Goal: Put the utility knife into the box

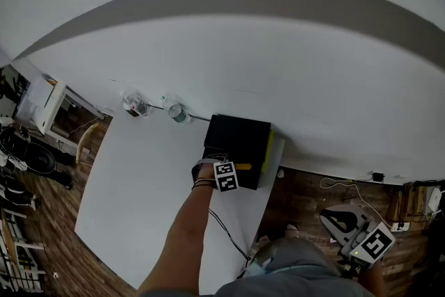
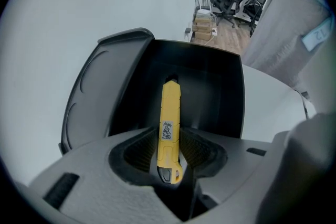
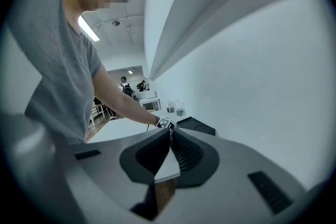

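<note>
Step in hand: release of the utility knife (image 2: 170, 113) into the box (image 2: 215, 86).

Layout: the box stands open at the far right corner of the table (image 1: 153, 177), with its lid (image 2: 94, 92) swung up on one side. The left gripper (image 2: 169, 139) points steeply down over the opening. The knife hangs lengthwise between its pads, nose down inside the box and butt end at jaw level. The jaws stand wide. A dark sliver runs along one side of the knife, so I read the grip as let go rather than clamped, with the knife between the pads. The right gripper (image 3: 169, 132) is off the table past its right edge, over the wood floor. Its jaw tips are pressed together with nothing in them.

To do the step well:
- Keep the left gripper centred over the opening.
- Let the knife slip free of the pads without dragging.
- Lift straight up, not sideways toward the lid, so a pad cannot catch the butt end and tip the knife against a wall.
- Check that the knife is lying in the box before clearing away.

Hidden or unclear:
- The box interior is dark, so I cannot tell whether the nose touches the floor.
- In the head view the hand and marker cube cover the jaws, and only a bit of yellow shows.
- A yellow-green strip (image 1: 268, 148) runs along the box's right side; I cannot tell what it is.
- Two small clear containers (image 1: 137, 106) at the far edge are too small to identify.
</note>
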